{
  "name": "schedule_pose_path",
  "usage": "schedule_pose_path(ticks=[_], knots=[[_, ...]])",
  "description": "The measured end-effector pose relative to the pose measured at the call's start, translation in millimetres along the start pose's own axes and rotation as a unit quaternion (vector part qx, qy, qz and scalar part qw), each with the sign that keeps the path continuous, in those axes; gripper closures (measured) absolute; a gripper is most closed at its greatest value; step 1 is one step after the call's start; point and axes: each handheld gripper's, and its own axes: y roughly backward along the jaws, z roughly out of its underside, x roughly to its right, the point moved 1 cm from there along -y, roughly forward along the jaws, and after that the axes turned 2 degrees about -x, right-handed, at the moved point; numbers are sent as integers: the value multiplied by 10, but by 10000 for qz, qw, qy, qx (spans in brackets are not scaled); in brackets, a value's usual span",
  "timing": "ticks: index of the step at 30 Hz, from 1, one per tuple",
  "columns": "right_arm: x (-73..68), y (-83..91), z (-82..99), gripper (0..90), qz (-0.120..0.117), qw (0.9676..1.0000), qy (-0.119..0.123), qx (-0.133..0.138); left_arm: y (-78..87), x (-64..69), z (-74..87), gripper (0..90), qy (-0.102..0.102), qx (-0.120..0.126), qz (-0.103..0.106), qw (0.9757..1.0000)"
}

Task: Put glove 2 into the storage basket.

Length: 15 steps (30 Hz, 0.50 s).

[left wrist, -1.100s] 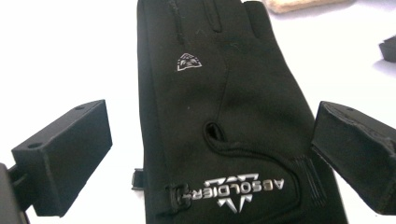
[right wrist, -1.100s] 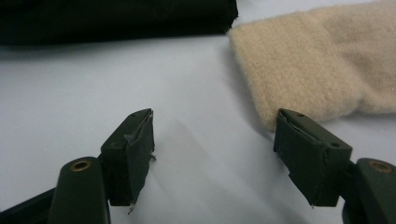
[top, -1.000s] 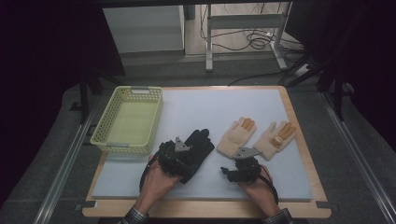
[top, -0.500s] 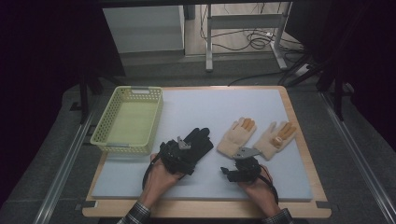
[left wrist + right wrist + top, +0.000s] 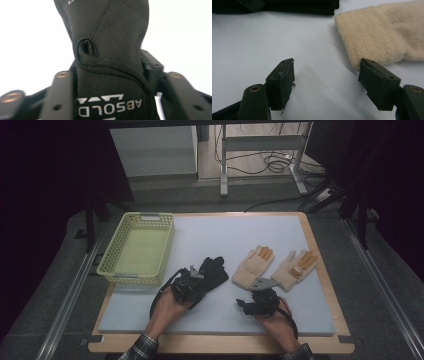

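Observation:
A black glove (image 5: 216,269) lies on the white mat, fingers pointing away; its cuff with printed white letters (image 5: 110,37) fills the left gripper view. My left gripper (image 5: 196,279) has the cuff between its jaws, which have just been closing and now press on the bunched fabric. Two beige gloves with orange fingertips (image 5: 255,264) (image 5: 296,269) lie to the right. My right gripper (image 5: 254,294) rests on the mat just short of the nearer beige cuff (image 5: 382,32), its jaws (image 5: 327,72) open with nothing between them.
A yellow-green plastic basket (image 5: 145,216) stands at the mat's left side with nothing in it. The white mat (image 5: 215,320) covers a wooden-edged table. The black glove's edge (image 5: 287,6) shows at the top of the right gripper view.
My left gripper has edged forward over the black glove's cuff and its jaws have closed on it. The right gripper and both beige gloves have stayed put.

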Motion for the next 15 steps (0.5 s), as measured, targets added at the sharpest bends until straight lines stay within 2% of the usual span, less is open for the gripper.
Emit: schedule_pose_path(ticks=[1, 2, 4, 6, 15], knots=[[-1, 0, 0, 282, -2, 10000, -6, -2, 15, -11, 0, 649, 5, 81, 44, 10000], [0, 0, 0, 282, 1, 10000, -1, 1, 25, -22, -1, 698, 19, 108, 98, 9999], [0, 0, 0, 282, 0, 10000, -1, 0, 53, -54, -11, 736, 69, 107, 270, 9996], [1, 0, 0, 282, -2, 10000, -2, 1, 82, -91, -34, 742, 131, 144, 320, 9993], [2, 1, 0, 282, -2, 10000, 6, -4, 380, -213, -284, 736, 159, 450, 188, 9987]])
